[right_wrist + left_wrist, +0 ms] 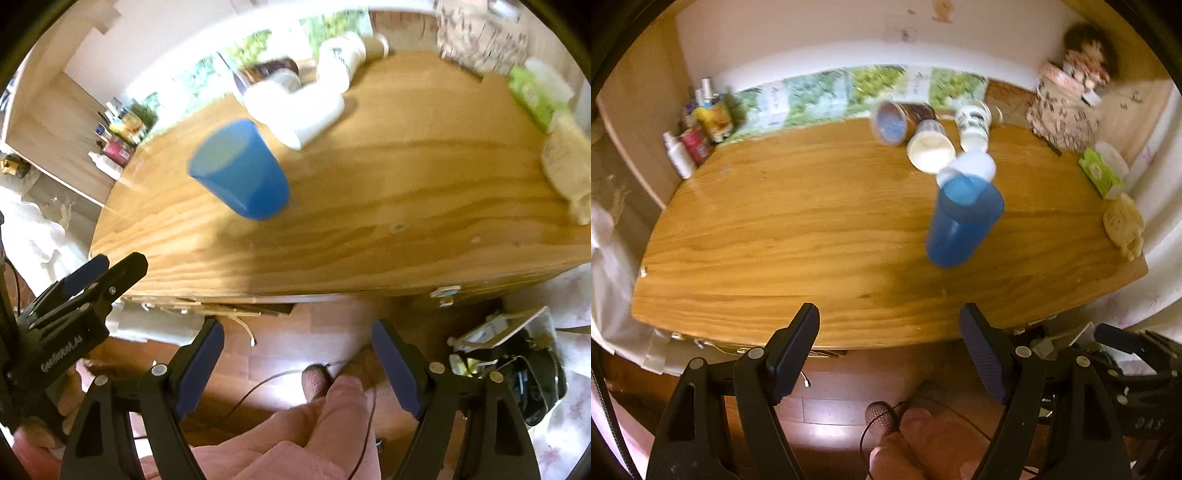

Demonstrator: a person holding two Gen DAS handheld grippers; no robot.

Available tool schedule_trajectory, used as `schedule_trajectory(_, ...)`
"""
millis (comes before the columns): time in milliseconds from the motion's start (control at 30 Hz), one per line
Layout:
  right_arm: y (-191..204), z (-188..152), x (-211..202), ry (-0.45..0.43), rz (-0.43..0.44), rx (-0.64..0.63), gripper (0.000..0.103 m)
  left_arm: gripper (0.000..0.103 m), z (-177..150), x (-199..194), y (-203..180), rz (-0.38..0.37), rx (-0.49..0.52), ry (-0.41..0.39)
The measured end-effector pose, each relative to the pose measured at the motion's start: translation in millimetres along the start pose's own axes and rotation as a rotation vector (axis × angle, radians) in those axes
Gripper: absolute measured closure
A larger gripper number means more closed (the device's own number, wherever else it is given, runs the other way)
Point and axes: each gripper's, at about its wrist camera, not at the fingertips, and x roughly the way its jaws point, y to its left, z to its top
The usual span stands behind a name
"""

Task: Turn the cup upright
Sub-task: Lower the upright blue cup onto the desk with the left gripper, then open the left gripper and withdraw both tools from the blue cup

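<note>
Both your grippers are spread wide and hold nothing: the left gripper (889, 341) and the right gripper (297, 352) hang off the near edge of the table (757, 229). The blue cup (962, 221) stands upright at the right middle, and it looks empty, though blur makes this unsure. Behind it, the cream cup (930, 147) lies on its side; approach that one slowly and grasp its wall, not the rim.

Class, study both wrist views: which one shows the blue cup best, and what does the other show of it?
The left wrist view: the blue cup appears full length, rim to base, only slightly blurred. The right wrist view shows the same cup foreshortened and blurrier, mostly its open mouth.
</note>
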Motion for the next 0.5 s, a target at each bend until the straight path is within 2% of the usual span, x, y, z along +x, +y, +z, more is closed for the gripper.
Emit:
schedule_trajectory(200, 34, -21, -57, -0.178, -0.042, -0.046, 0.02, 0.022, 6, -59, 28, 0.059, -0.076, -0.117)
schedule_trajectory(333, 56, -34, -89, -0.311, -0.052, -0.062, 0.02, 0.02, -1, -96, 39, 0.042, -0.155, -0.208)
schedule_trajectory(367, 60, -36, -94, -0.334, -0.061, -0.065, 0.02, 0.015, -5, -105, 40, 0.039, -0.171, -0.231)
schedule_trajectory(500, 79, -48, -118, -0.473, -0.077, -0.074, 0.02, 0.013, -19, -129, 41, 0.066, -0.157, -0.318)
